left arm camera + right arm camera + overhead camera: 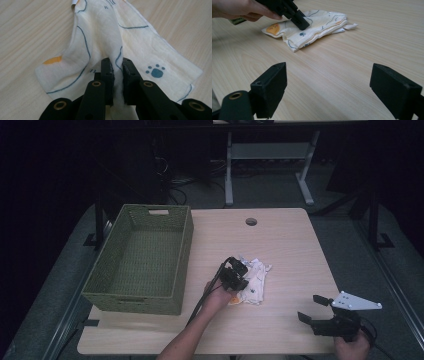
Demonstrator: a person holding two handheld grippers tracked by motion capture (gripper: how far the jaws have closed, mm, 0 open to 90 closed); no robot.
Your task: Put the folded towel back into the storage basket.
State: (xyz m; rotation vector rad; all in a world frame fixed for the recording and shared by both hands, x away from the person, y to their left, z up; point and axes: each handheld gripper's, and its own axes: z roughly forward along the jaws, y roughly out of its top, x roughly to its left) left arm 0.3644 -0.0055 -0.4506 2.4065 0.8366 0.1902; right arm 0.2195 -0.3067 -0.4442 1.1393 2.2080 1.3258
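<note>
A cream cloth [255, 279] printed with blue lines, a blue paw and an orange patch lies folded on the middle of the wooden table [290, 245]. My left gripper [239, 276] is pressed down on it, and its jaws are shut on a raised fold of the cloth [105, 37]. In the right gripper view the cloth [312, 27] lies ahead with the left gripper [301, 24] on top of it. My right gripper [314, 307] hovers open near the front right corner of the table, with nothing between its fingers [270, 86].
A green woven basket [102, 282] stands empty on the left side of the table, close to the cloth. A round cable hole [251, 222] sits near the table's far edge. Desk legs and cables lie on the dark floor beyond.
</note>
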